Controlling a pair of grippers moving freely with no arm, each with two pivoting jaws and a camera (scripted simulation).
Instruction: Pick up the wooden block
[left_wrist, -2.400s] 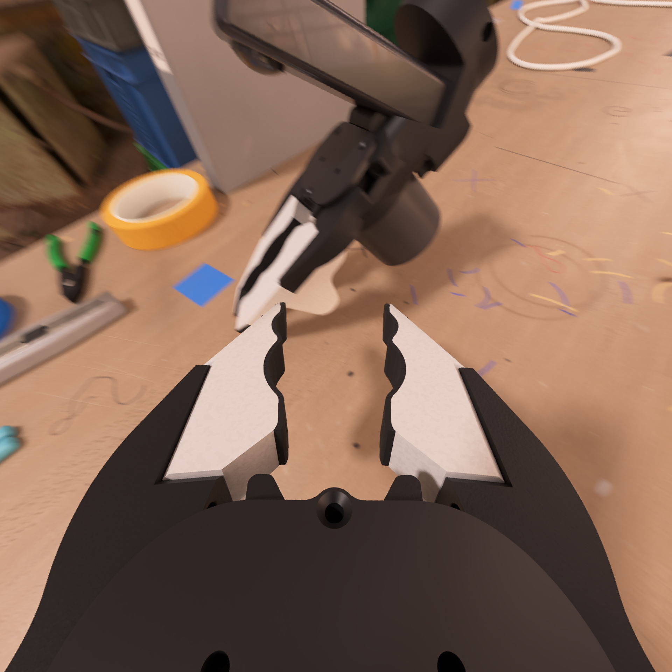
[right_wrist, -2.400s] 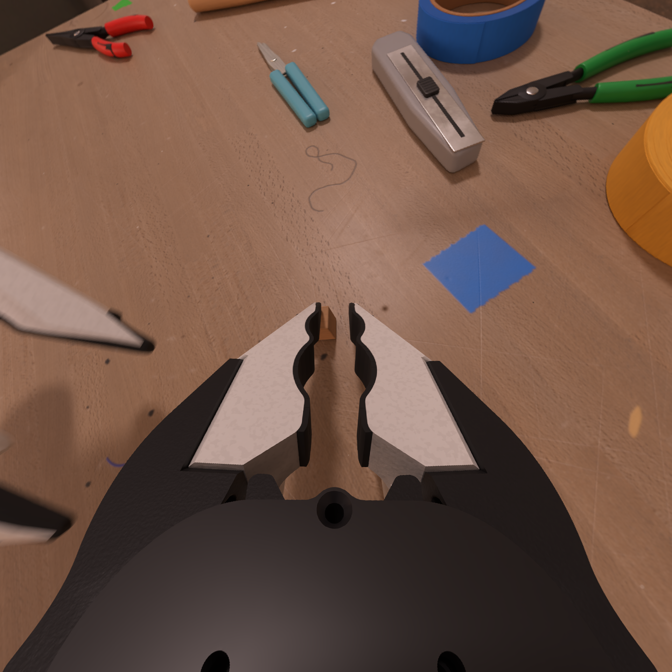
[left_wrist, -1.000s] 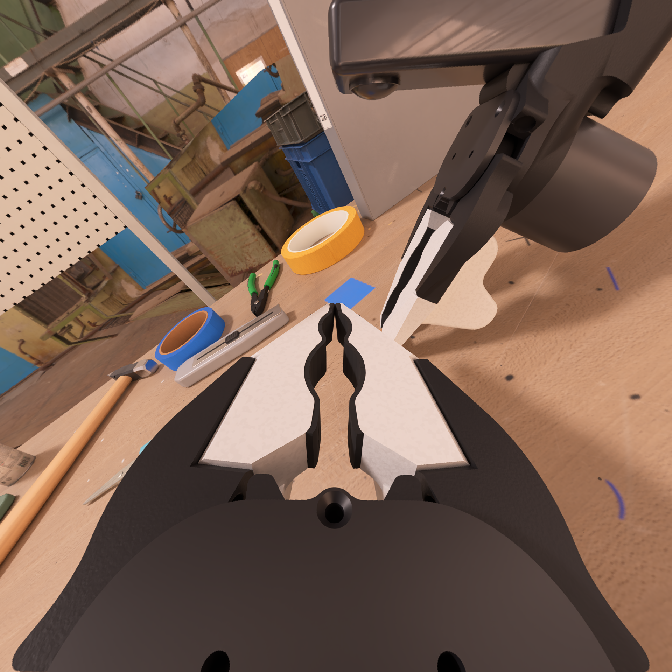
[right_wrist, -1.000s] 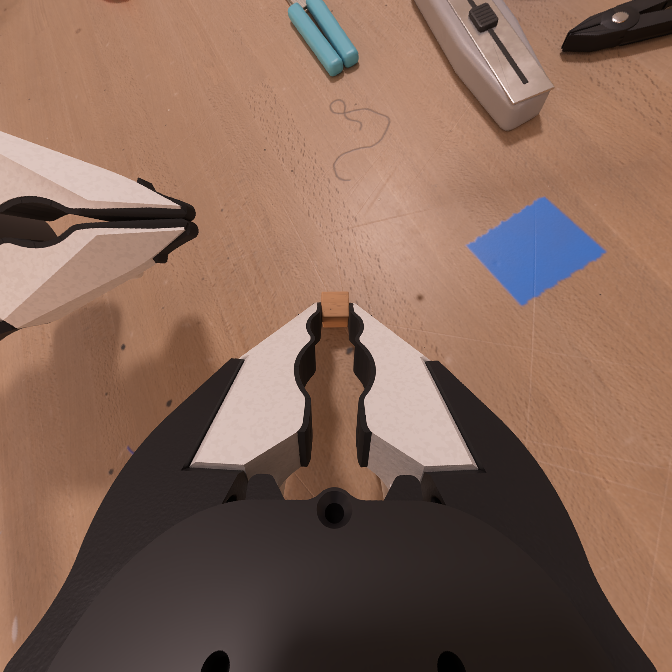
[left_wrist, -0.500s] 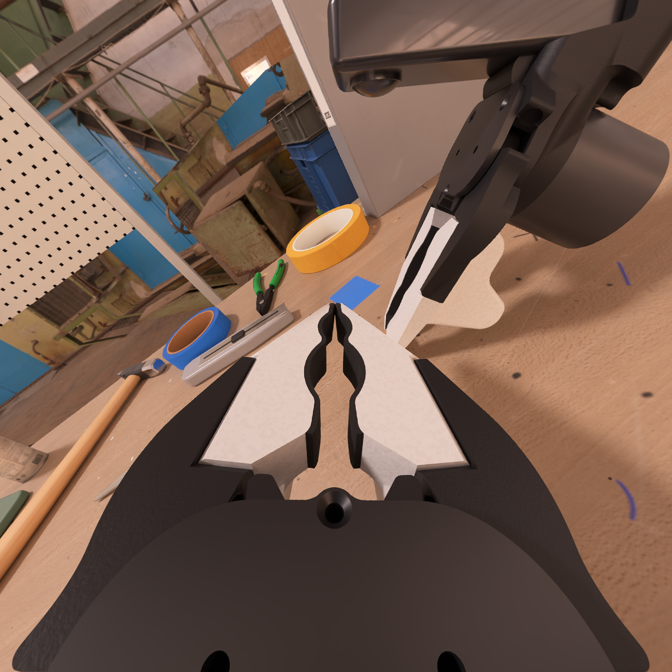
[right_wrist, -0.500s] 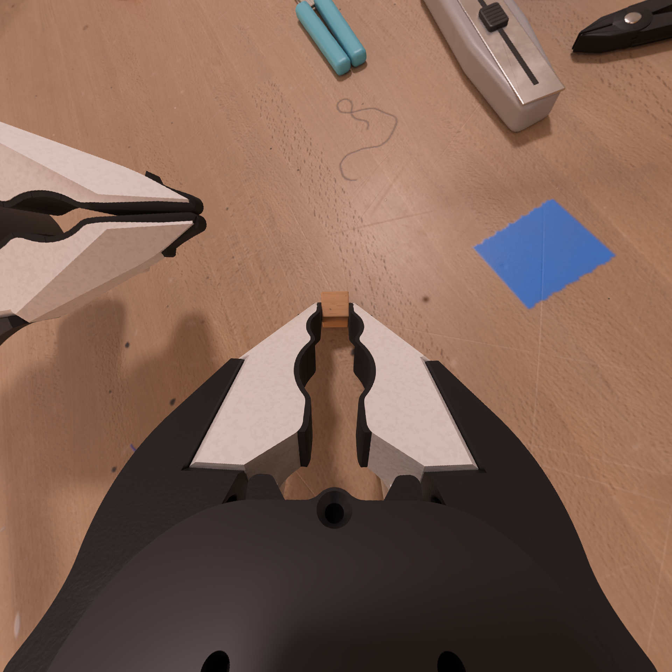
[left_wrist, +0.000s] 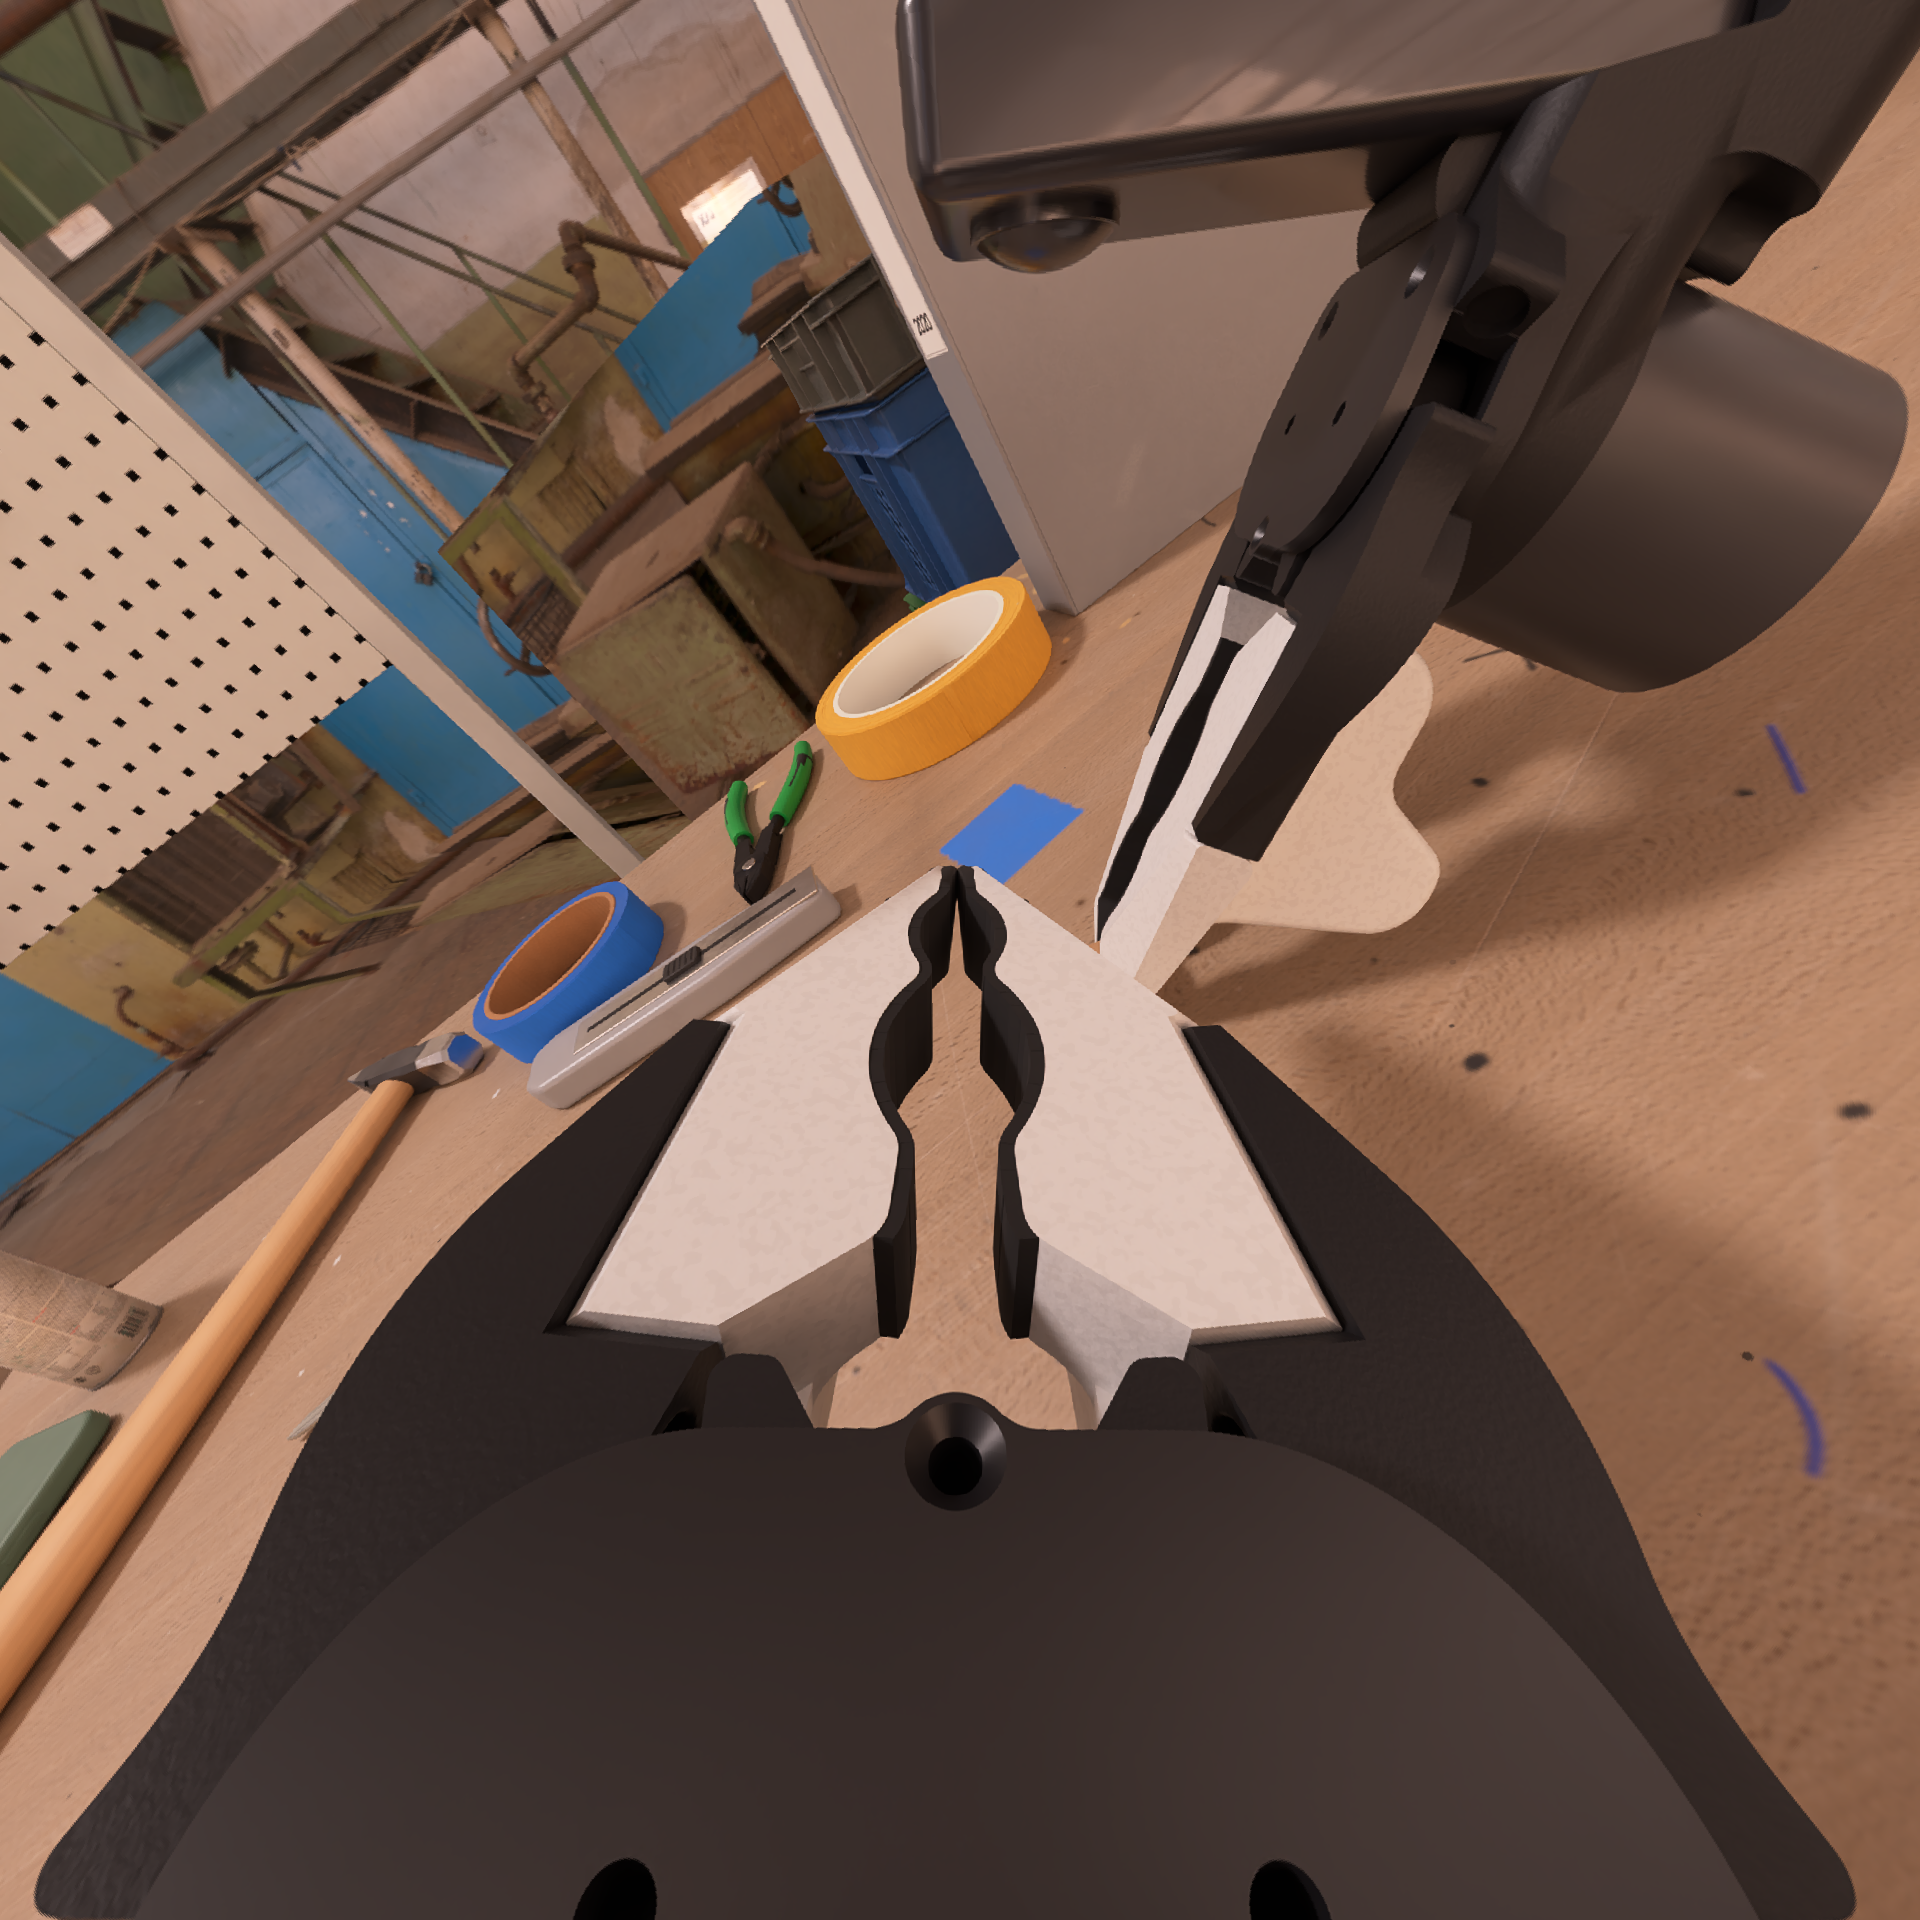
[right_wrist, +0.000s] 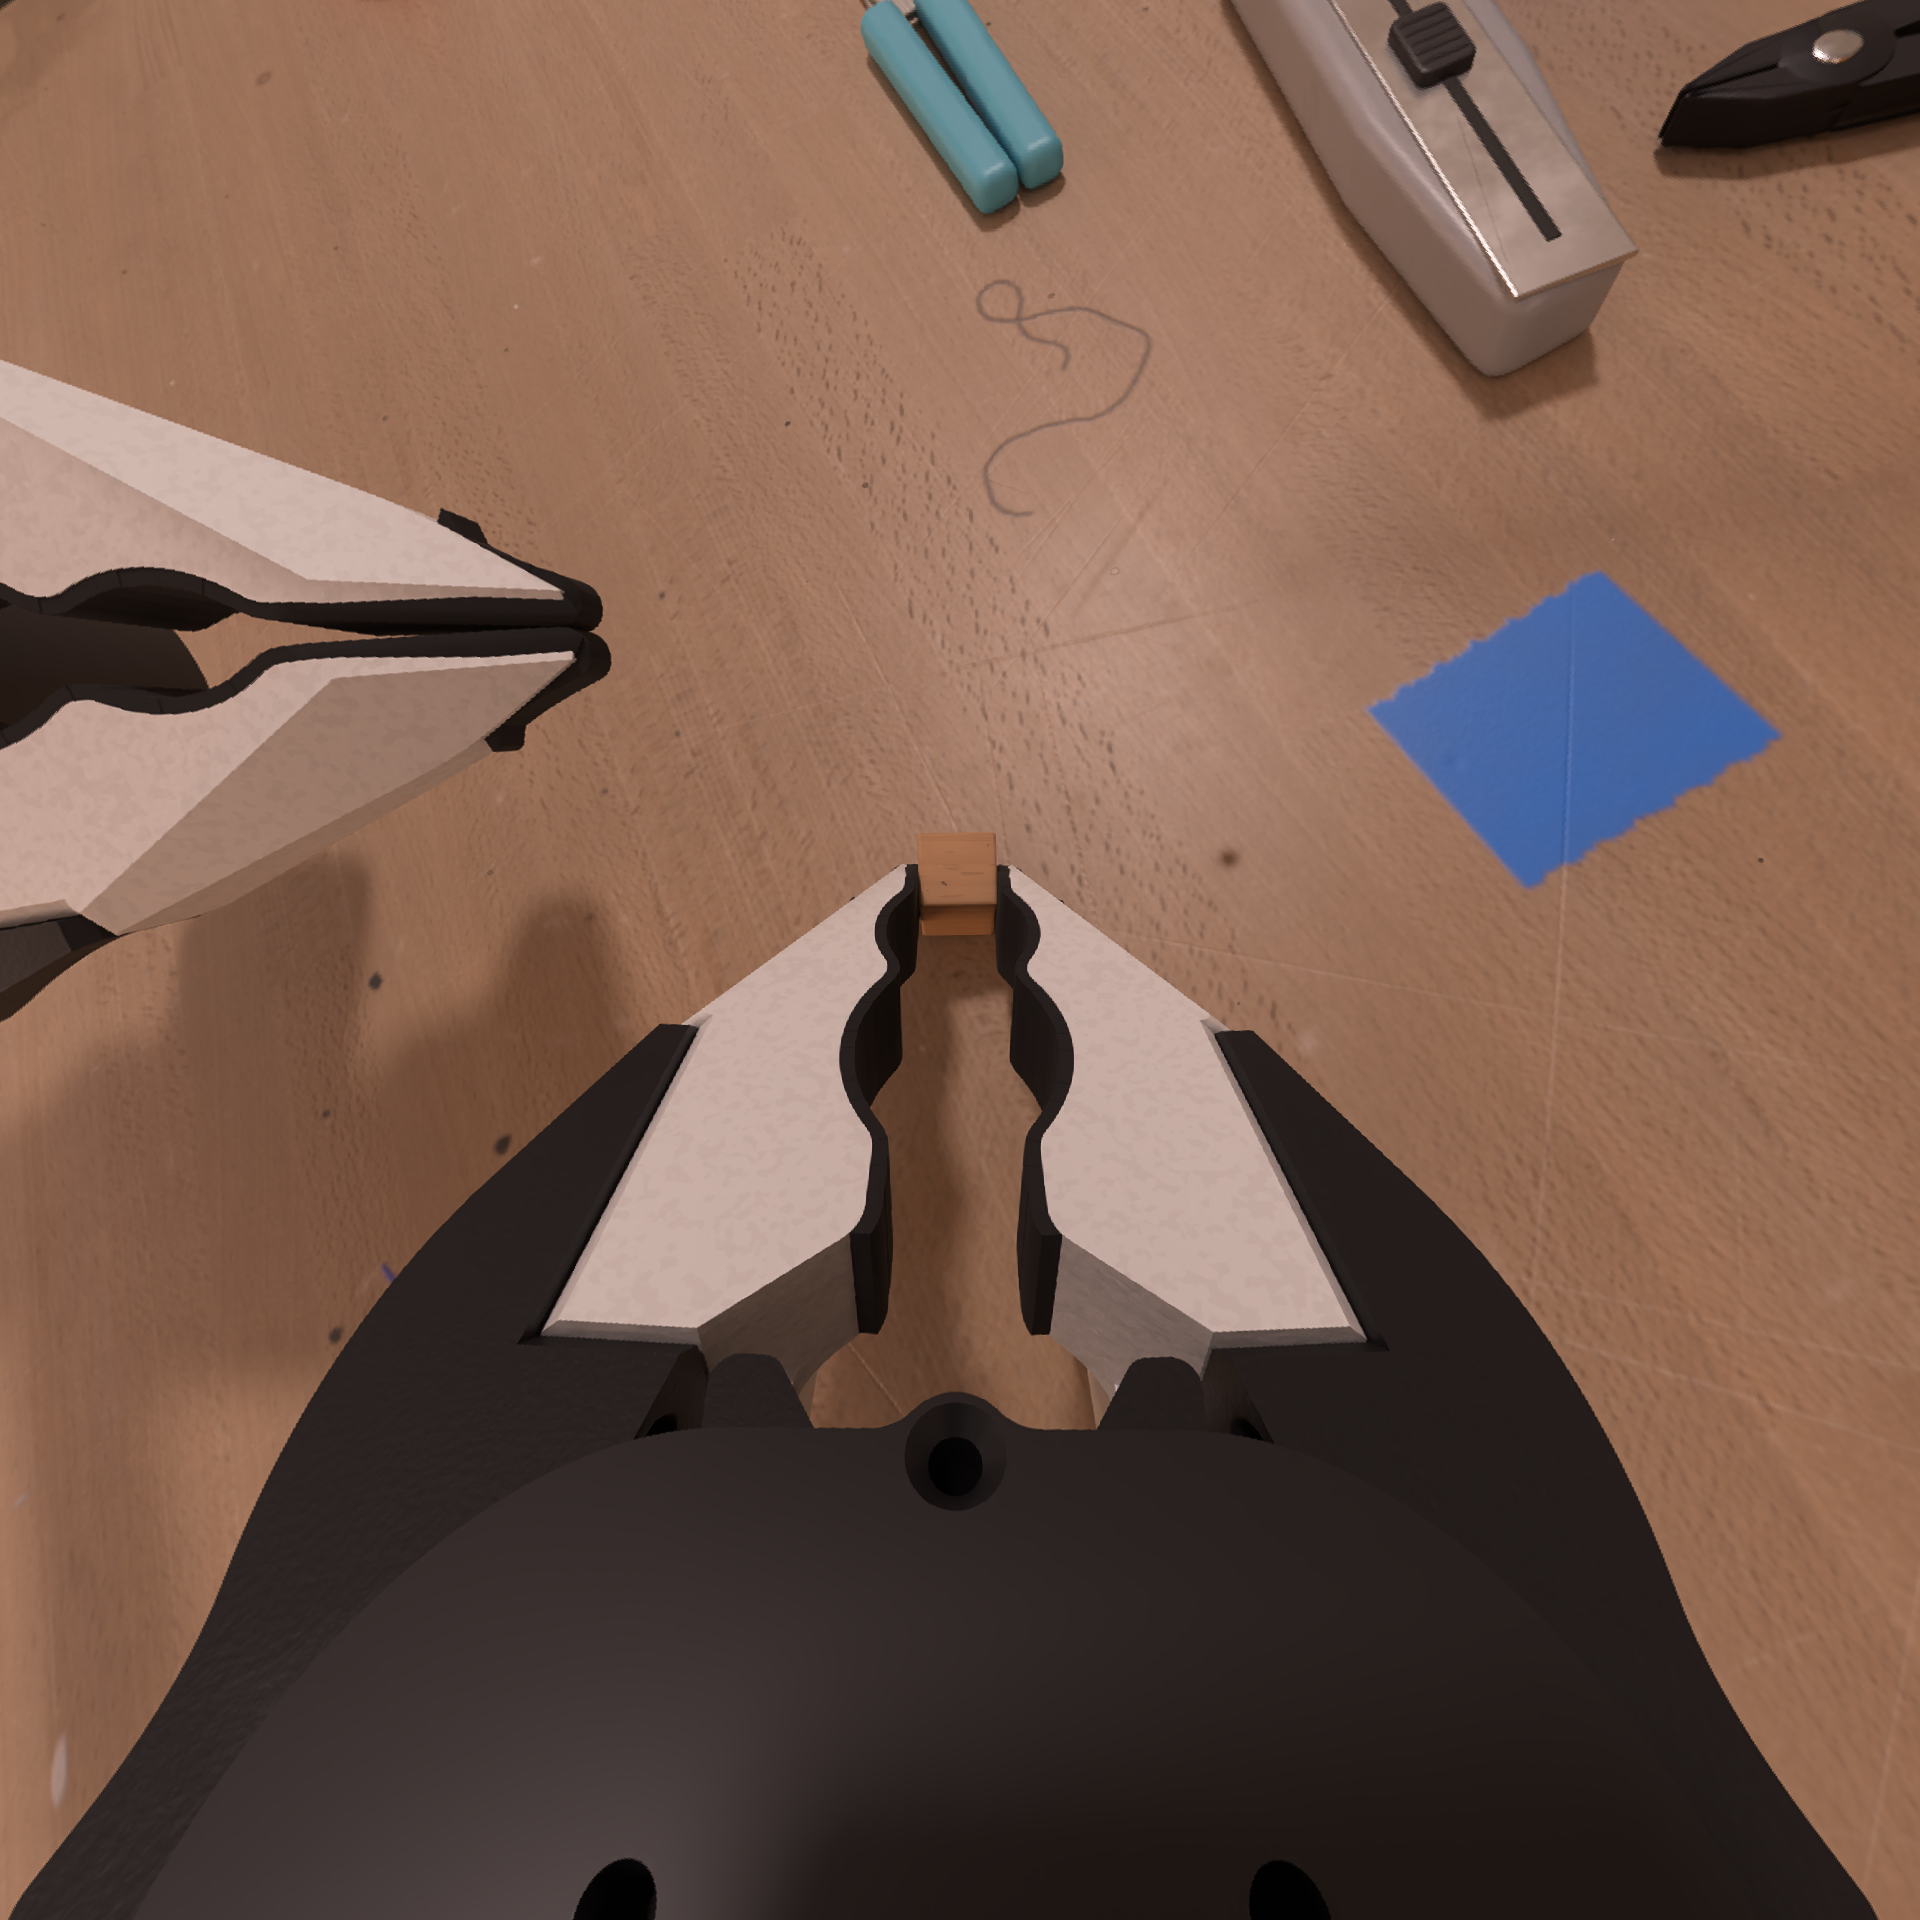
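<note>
A small wooden block sits pinched between the fingertips of my right gripper, held above the wooden bench top. My left gripper is shut and empty; its closed fingers show at the left of the right wrist view, apart from the block. In the left wrist view the right gripper comes in from the upper right, tips pointing down; the block is hidden there.
A blue tape patch lies on the bench. A grey utility knife, teal-handled snips, green pliers, orange tape roll, blue tape roll and a hammer lie farther off. A grey cabinet stands behind.
My left gripper closed from open and tilted upward. My right gripper shut on the block and has risen slightly with it over the last second.
</note>
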